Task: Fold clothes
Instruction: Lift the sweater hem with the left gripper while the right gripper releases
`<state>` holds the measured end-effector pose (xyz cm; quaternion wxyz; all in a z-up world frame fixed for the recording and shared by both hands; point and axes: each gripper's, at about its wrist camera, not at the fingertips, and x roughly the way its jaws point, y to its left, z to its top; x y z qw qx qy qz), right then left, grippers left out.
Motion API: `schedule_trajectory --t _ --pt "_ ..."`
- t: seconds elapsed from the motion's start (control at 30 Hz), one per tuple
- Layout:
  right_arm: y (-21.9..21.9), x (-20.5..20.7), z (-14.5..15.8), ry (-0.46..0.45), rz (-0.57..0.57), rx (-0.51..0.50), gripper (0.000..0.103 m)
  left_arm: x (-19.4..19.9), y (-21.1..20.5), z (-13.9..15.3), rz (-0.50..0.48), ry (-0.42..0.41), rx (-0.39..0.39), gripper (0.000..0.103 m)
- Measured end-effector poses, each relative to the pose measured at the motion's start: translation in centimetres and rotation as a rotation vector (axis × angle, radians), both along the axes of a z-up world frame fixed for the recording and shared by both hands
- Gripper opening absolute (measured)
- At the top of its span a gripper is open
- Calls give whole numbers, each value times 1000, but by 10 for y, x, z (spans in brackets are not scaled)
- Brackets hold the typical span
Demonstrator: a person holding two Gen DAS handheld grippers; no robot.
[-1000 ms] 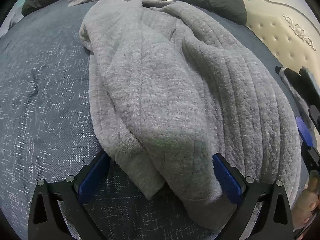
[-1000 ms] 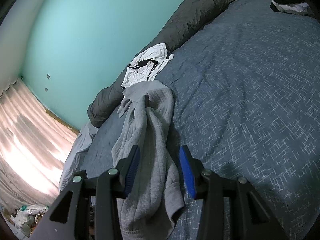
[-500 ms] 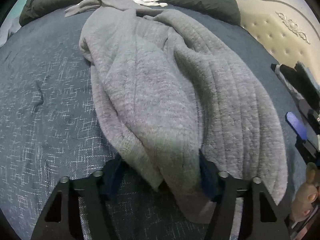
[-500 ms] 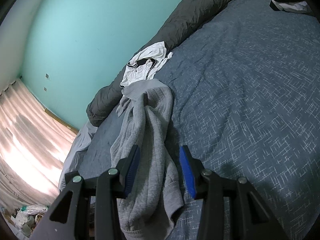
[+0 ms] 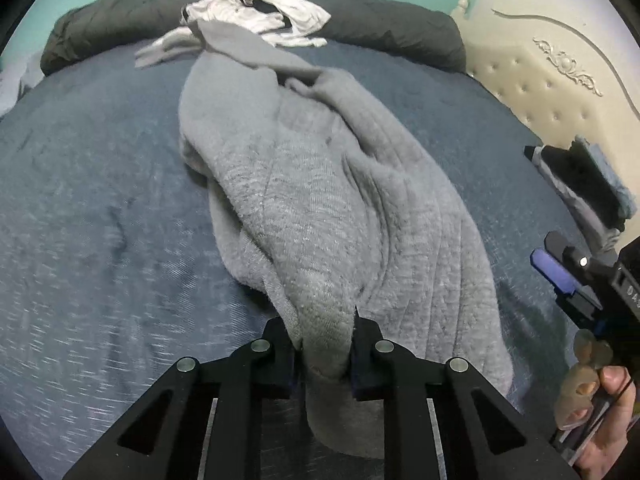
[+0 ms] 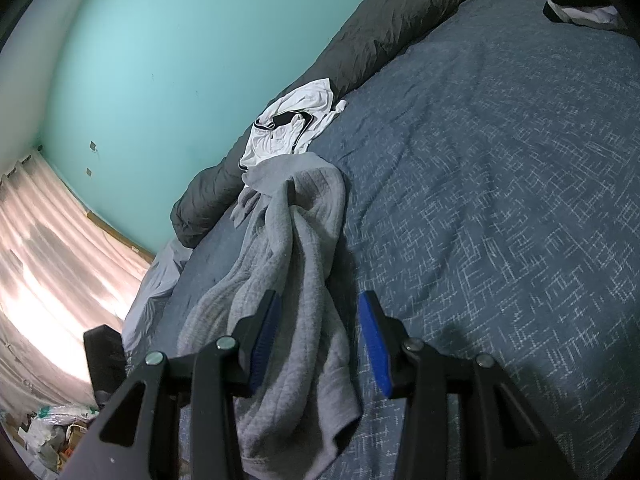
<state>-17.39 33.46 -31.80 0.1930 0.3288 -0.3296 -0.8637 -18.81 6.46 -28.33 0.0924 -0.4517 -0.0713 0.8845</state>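
A grey knitted garment [image 5: 320, 208] lies bunched lengthwise on the blue bedspread [image 5: 88, 208]. My left gripper [image 5: 325, 354] is shut on its ribbed near hem, and the cloth rises between the black fingers. In the right wrist view the same grey garment [image 6: 296, 280] runs from the far pillow end toward me. My right gripper [image 6: 320, 340] stands open over the garment's near part, its blue pads apart and touching nothing. The right gripper also shows at the right edge of the left wrist view, held by a hand [image 5: 600, 404].
A white garment with black trim [image 5: 260, 14] lies on the dark rolled duvet [image 5: 380, 24] at the bed's far side. Folded dark clothes [image 5: 580, 188] sit by the cream headboard [image 5: 552, 76]. Teal wall [image 6: 160, 60] and a curtain [image 6: 48, 260] lie beyond the bed.
My left gripper has closed from wide open onto the grey garment's hem and drawn it up and toward me. The right gripper has stayed open in about the same place.
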Motion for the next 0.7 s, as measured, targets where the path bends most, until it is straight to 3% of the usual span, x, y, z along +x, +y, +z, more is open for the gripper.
schedule_trajectory --t 0.07,0.17,0.7 --pt "-2 0 1 3 5 5 42 27 -16 6 11 15 -4 17" --pt "-5 -1 1 7 12 14 42 10 -39 -2 40 37 -11 16" --pt "-29 1 2 10 75 85 42 13 -180 59 218 100 -101 14"
